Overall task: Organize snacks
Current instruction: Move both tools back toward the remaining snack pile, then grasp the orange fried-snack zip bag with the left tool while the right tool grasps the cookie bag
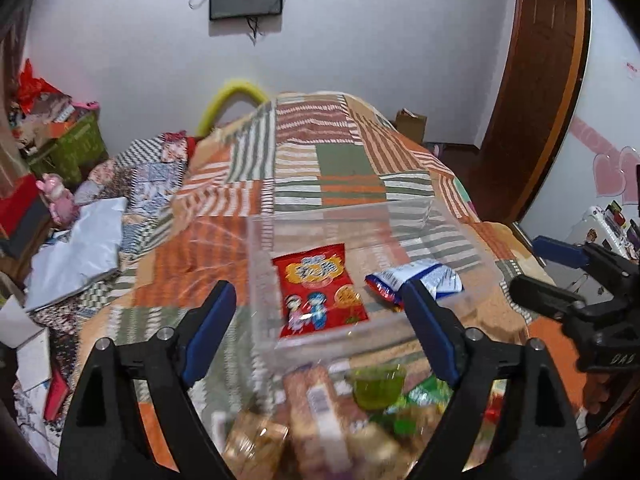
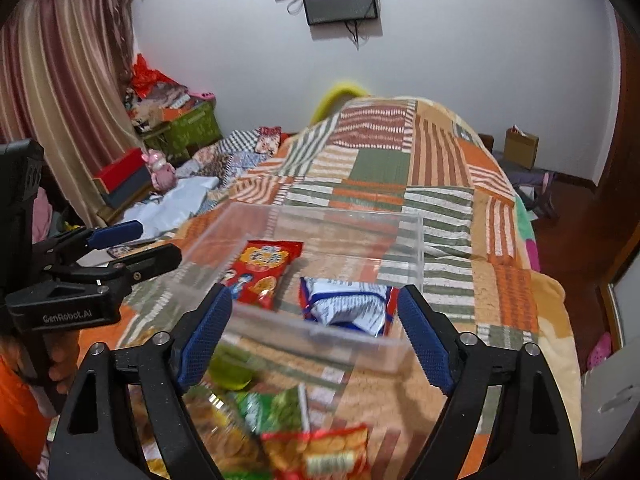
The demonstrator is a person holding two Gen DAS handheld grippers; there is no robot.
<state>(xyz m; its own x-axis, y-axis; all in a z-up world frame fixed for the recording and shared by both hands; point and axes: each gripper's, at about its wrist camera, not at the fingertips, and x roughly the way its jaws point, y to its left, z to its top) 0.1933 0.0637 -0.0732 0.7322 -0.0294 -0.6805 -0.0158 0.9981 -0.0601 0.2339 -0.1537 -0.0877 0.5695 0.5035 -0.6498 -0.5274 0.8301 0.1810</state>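
Note:
A clear plastic box (image 1: 452, 236) (image 2: 416, 240) stands on the patchwork bed. Inside lie a red snack packet (image 1: 320, 290) (image 2: 260, 272) and a white-and-blue packet (image 1: 416, 280) (image 2: 348, 304). A heap of loose snacks lies in front of the box: a green jelly cup (image 1: 378, 386), a green packet (image 2: 272, 410), a red-orange packet (image 2: 320, 452) and brown biscuit packs (image 1: 320, 404). My left gripper (image 1: 316, 328) is open and empty above the heap, near the box's front wall. My right gripper (image 2: 316, 332) is open and empty, also over the heap and the box's front edge.
The striped patchwork blanket (image 1: 344, 160) covers the bed. At the left are a silver bag (image 1: 80, 256), a pink toy (image 1: 60, 196), a green crate (image 1: 76, 144) and red boxes. A wooden door (image 1: 532, 92) stands at the right. A cardboard box (image 2: 520, 148) sits on the floor.

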